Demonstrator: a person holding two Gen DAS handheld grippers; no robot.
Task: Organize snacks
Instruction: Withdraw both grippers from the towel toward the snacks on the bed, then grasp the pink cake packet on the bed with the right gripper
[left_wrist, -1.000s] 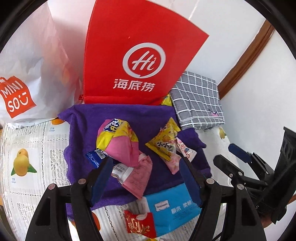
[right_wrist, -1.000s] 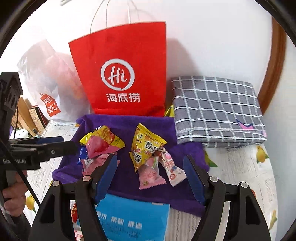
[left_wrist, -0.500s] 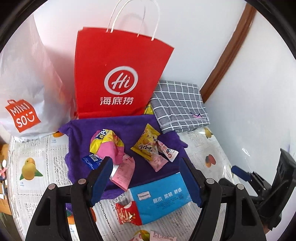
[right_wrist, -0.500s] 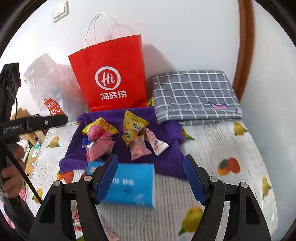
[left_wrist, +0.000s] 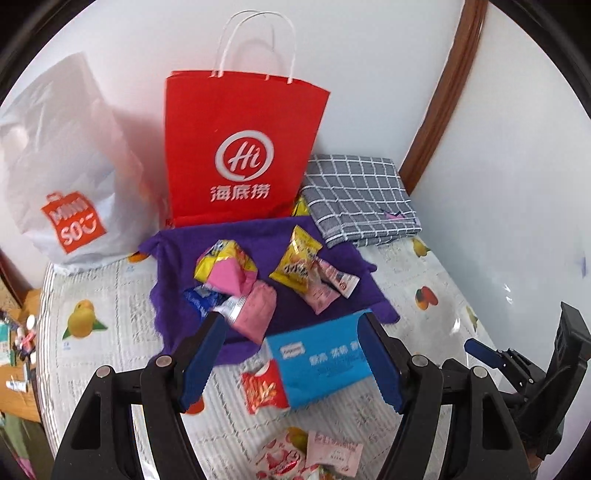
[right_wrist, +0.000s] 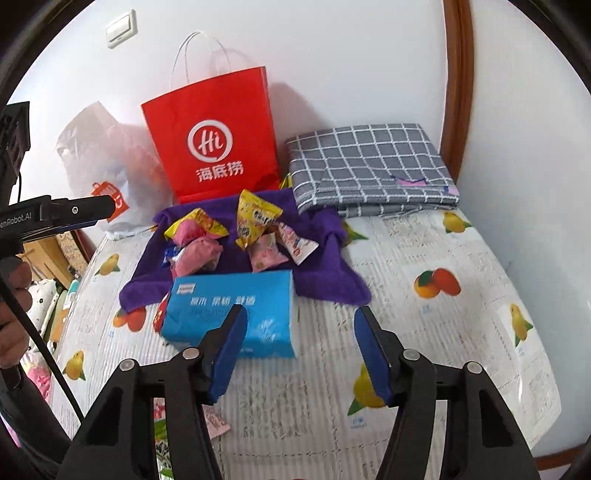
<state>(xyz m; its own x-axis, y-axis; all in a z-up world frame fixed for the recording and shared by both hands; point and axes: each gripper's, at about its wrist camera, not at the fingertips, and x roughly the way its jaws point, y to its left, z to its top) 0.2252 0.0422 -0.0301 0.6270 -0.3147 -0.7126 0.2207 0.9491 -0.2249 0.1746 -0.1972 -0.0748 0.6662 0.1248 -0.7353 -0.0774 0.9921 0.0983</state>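
red bag (left_wrist: 243, 147), purple cloth (left_wrist: 280, 236), grey-checked fabric (left_wrist: 358, 195)

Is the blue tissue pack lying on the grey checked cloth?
No, the blue tissue pack lies by the purple towel, apart from the checked cloth.

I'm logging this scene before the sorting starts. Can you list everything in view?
snack packets: several, exact count unclear; yellow, pink, blue; on the purple towel
purple towel: one, purple, spread on the fruit-print cover in front of the red bag
tissue pack: one, blue, at the towel's near edge
red snack packet: one, red, left of the tissue pack
loose packets: a few, pink and white, nearest the camera
red paper bag: one, red, against the wall
white plastic bag: one, white, left of the red bag
checked cloth: one, grey, folded, right of the red bag
fruit-print cover: one, white
left hand-held gripper: open
right hand-held gripper: open
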